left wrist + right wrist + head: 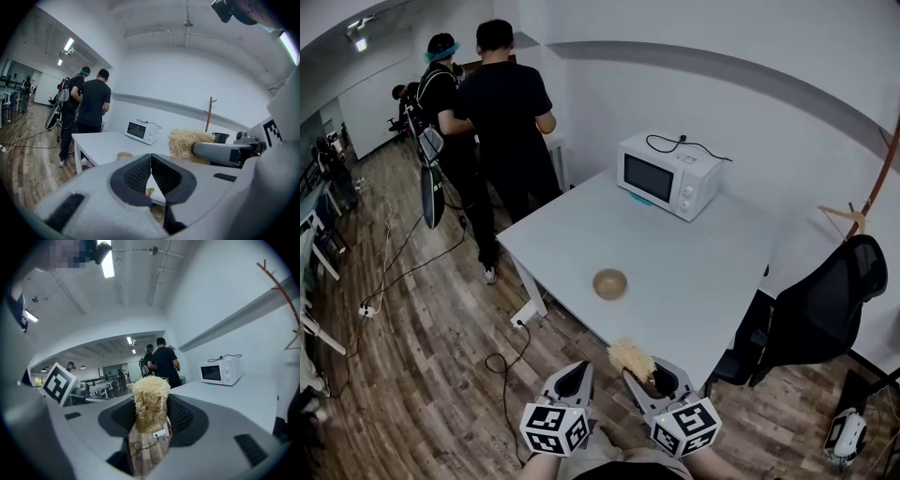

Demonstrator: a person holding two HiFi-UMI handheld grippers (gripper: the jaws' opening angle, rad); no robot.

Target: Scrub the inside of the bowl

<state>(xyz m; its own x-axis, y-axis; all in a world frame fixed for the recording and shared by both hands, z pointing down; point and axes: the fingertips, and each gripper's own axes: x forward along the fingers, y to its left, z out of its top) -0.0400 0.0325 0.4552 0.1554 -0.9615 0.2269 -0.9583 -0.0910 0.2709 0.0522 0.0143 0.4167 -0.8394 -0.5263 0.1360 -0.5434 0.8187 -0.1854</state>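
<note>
A small wooden bowl [609, 283] stands empty near the front edge of the white table [703, 262]; the left gripper view shows it low over the table edge [124, 155]. Both grippers hover in front of the table, short of the bowl. My left gripper [577, 371] is shut with nothing between its jaws [151, 157]. To its right, my right gripper [645, 373] is shut on a pale straw-coloured loofah scrubber [631, 356], which sticks up out of the jaws [150, 397] and also shows in the left gripper view [187, 145].
A white microwave [667, 173] sits at the table's far side, its cord on top. Two people in black [502, 112] stand by the far left corner. A black office chair [825, 309] is on the right. Cables [403, 272] lie on the wooden floor at left.
</note>
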